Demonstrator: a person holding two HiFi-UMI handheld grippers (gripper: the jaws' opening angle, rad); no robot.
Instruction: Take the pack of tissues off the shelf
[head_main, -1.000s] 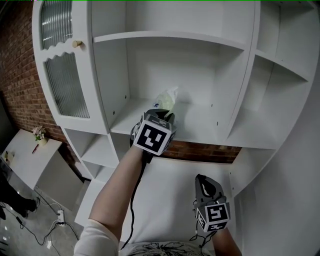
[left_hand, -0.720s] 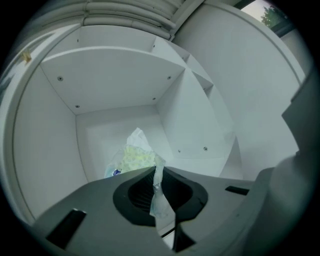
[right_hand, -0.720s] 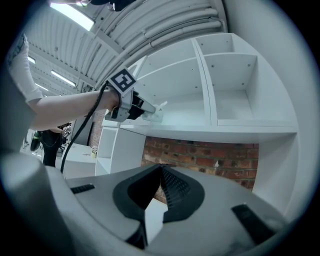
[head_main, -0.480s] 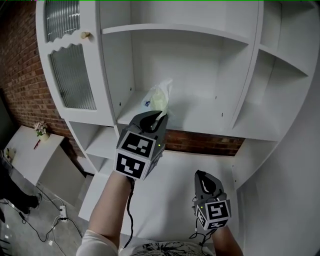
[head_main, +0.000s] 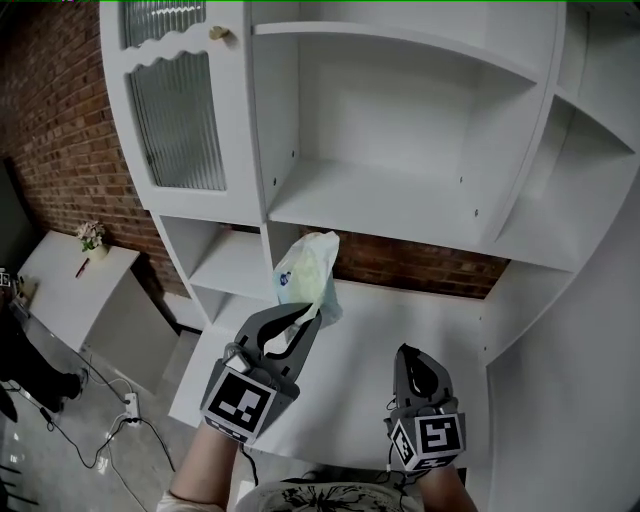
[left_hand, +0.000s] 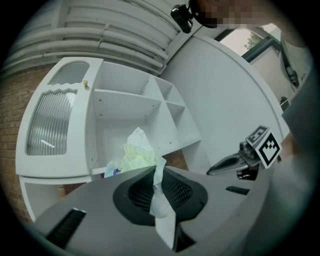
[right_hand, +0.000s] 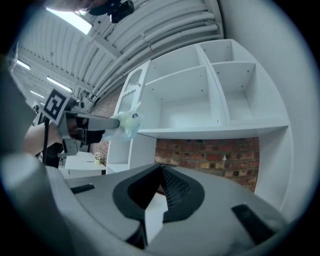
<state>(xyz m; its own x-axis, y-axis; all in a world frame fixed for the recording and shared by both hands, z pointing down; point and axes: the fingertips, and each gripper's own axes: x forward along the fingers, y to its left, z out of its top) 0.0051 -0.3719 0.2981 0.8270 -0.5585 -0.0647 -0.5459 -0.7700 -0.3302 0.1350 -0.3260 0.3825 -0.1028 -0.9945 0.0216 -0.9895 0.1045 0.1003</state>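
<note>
The pack of tissues (head_main: 308, 278) is held clear of the shelf (head_main: 380, 205), nearer than its board and lower, over the white counter (head_main: 400, 320). A flap of its wrapper is pinched in the closed jaws of the left gripper (head_main: 303, 318), and its long axis rises from the tips toward the far side. The right gripper (head_main: 415, 360), jaws together on nothing, is kept well apart to the right.
</note>
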